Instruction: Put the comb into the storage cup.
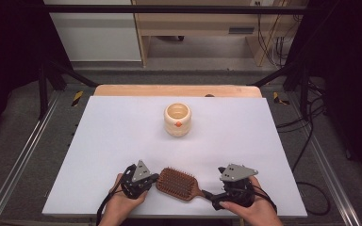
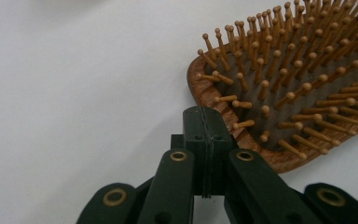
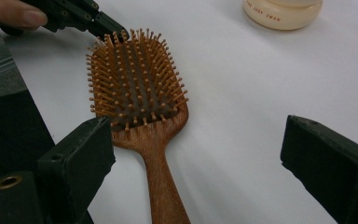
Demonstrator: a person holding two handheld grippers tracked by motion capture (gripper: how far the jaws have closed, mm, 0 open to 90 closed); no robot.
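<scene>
Sitting mid-table, cup [image 1: 177, 119] looks empty; left gripper [image 2: 204, 122] pressed together at brush [image 1: 179, 183] edge, right gripper [image 3: 193, 154] spread.

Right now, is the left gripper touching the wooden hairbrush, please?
Touching: in the left gripper view, the shut left gripper presses its tips against the hairbrush rim with no gap.

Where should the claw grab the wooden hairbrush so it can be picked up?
Probably the handle. It is narrow and bare wood, so two jaws fit across it, while the hairbrush head is wide and lies pins-up. The open right claw sits at the handle end, so come from there, one jaw on each side.
</scene>
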